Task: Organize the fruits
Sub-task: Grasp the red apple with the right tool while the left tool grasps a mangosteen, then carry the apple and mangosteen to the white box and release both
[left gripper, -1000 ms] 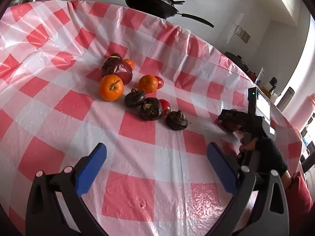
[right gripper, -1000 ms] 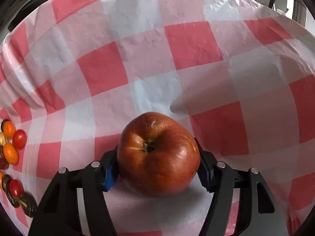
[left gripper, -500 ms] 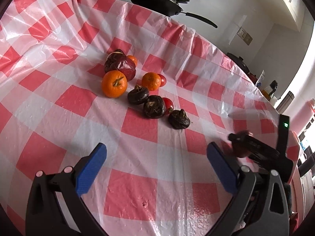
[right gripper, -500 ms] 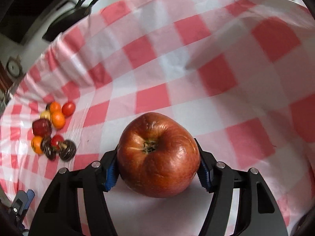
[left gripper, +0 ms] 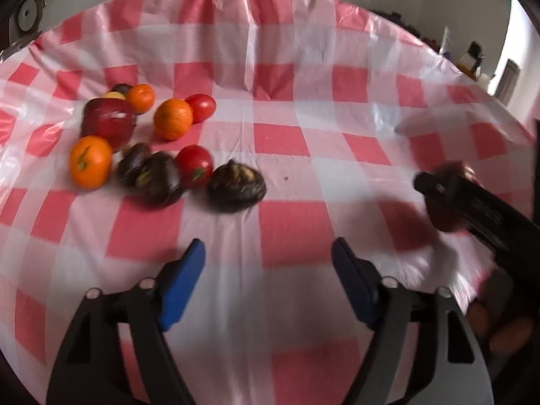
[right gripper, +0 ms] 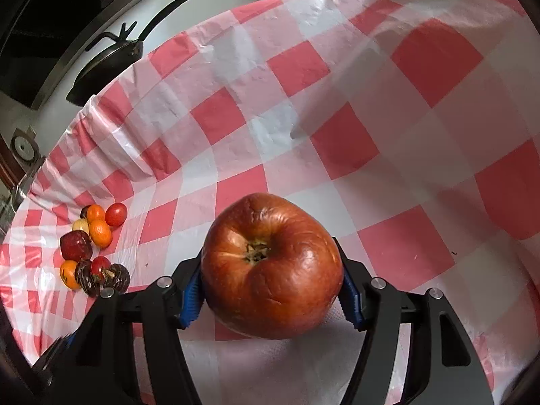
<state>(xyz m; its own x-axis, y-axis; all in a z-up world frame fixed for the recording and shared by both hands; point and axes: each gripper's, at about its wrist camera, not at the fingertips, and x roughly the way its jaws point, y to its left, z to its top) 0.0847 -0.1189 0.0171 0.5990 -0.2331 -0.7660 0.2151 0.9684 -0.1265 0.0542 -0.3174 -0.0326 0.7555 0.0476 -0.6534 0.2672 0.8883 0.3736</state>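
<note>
Between the blue pads of the right gripper (right gripper: pixel 270 298) sits a big red apple (right gripper: pixel 271 266), pinched across its widest part with the stem end facing the camera. It hangs over the checked tablecloth (right gripper: pixel 337 108), well apart from the fruit pile (right gripper: pixel 92 248) at the far left of that view. Its skin looks wrinkled and dented near the stem, so the flesh is probably going soft; I judge it fairly heavy for a two-pad hold, smooth-skinned and easy to bruise. Holding it across the broad middle, as now, seems the safest place, since the pads sit on the fullest curve and the fruit cannot roll out forward. A harder squeeze would likely mark it.

The left gripper (left gripper: pixel 268 280) has just been closing, yet its jaws stand partly spread with nothing between them, only bare cloth below. Ahead of it lies the pile: an orange (left gripper: pixel 90 162), a dark red apple (left gripper: pixel 108 123), a tomato (left gripper: pixel 194 165) and a dark wrinkled fruit (left gripper: pixel 236 185) nearest the pads. That dark one looks shrivelled and light, probably firm-shelled, and would take a grip across its sides. The tomato is glossy and thin-skinned, so it wants a gentle pinch. The view there is blurred.
</note>
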